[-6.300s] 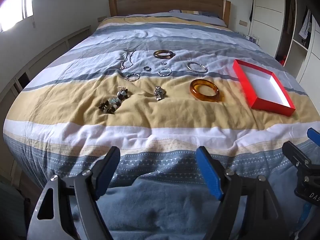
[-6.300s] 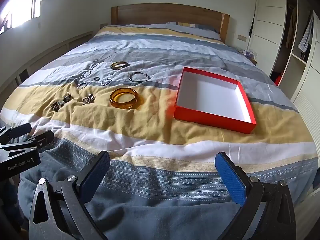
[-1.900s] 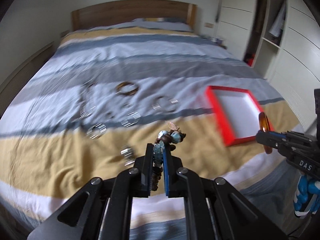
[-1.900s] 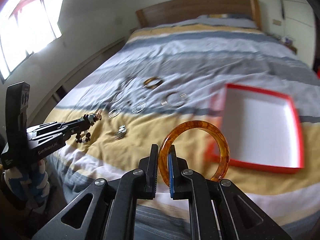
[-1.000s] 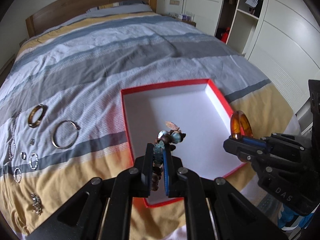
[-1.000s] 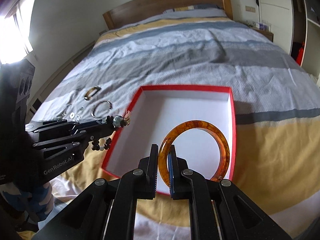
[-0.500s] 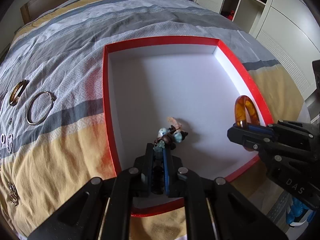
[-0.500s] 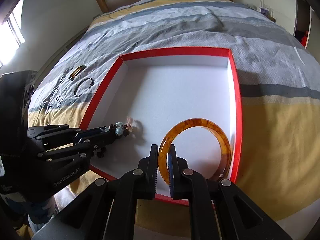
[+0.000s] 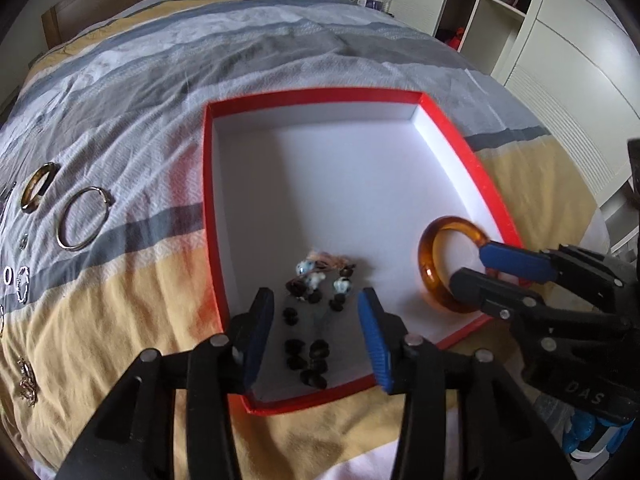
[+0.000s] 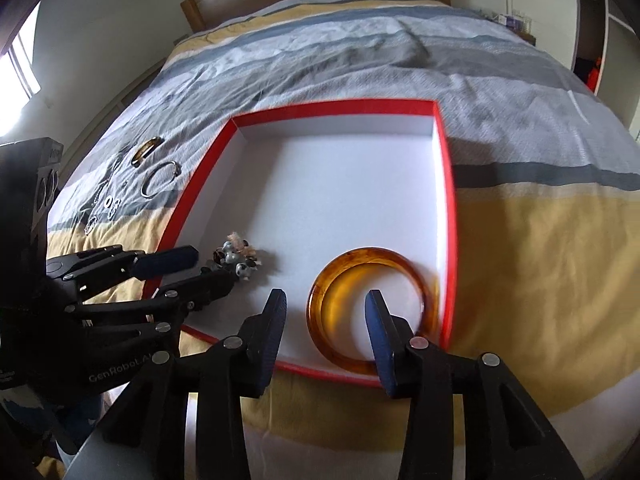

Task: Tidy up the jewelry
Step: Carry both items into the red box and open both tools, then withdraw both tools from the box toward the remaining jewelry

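1. Red box (image 9: 460, 140), white-lined, is seen lying open on the striped bedspread (image 9: 140, 80), near the foot of the bed.
2. L gripper (image 9: 316, 312) is shown w/ jaws spread wide, nothing held; its blue-padded fingertips (image 9: 262, 320) are poised just above the box's near-left corner.
3. Beaded bracelet (image 9: 316, 292) (dark, pale-blue & white beads) is found loose on the box floor, betw. and just ahead of the L jaws; contact w/ the pads cannot be told. In the R wrist view it is seen as a small cluster (image 10: 238, 258) at the L gripper's tips.
4. R gripper (image 10: 324, 312) is likewise shown spread apart, gripping nothing.
5. Amber bangle (image 10: 368, 308) is seen inside the box at its near-right corner, close to the right wall; one R finger is seen through its opening, the other outside the ring. Whether it lies flat or leans is unclear (motion blur at its right edge).
6. On the bedspread left of the box, well apart from it: brown bangle (image 9: 37, 186), silver hoop (image 9: 82, 218), and several smaller metal pieces (image 9: 22, 284), too small to identify.
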Action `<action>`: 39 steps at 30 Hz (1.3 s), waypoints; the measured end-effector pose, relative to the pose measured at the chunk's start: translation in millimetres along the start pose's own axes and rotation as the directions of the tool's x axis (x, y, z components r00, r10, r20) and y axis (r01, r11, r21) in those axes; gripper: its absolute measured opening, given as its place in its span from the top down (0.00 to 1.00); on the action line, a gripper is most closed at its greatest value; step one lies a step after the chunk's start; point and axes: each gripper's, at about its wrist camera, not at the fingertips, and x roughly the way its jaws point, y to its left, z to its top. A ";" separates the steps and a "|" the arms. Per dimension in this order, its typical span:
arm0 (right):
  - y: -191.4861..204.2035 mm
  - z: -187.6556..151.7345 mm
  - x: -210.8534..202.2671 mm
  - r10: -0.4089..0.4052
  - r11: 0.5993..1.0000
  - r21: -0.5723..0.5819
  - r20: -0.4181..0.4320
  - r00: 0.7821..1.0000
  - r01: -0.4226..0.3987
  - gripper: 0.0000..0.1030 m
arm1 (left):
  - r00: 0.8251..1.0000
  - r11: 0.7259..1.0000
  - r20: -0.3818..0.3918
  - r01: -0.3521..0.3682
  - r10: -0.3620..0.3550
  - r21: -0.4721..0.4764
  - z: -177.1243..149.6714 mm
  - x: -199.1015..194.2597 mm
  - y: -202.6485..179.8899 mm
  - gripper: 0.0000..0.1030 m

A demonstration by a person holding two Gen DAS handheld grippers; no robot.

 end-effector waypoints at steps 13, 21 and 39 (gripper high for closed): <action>43.7 -12.4 -102.4 -0.053 0.998 -0.030 0.093 0.994 0.056 0.39 | 0.977 0.986 0.136 -0.162 0.164 -0.028 -35.1 -135.1 25.6 0.59; 86.8 -30.0 -152.3 -0.075 0.995 -0.054 0.136 0.988 0.083 0.29 | 0.951 0.964 0.167 -0.243 0.259 -0.111 -78.4 -203.0 61.4 0.59; 141.1 -69.2 -206.8 -0.128 0.985 -0.084 0.198 0.972 0.147 0.22 | 0.909 0.938 0.260 -0.276 0.326 -0.212 -142.6 -276.5 94.5 0.53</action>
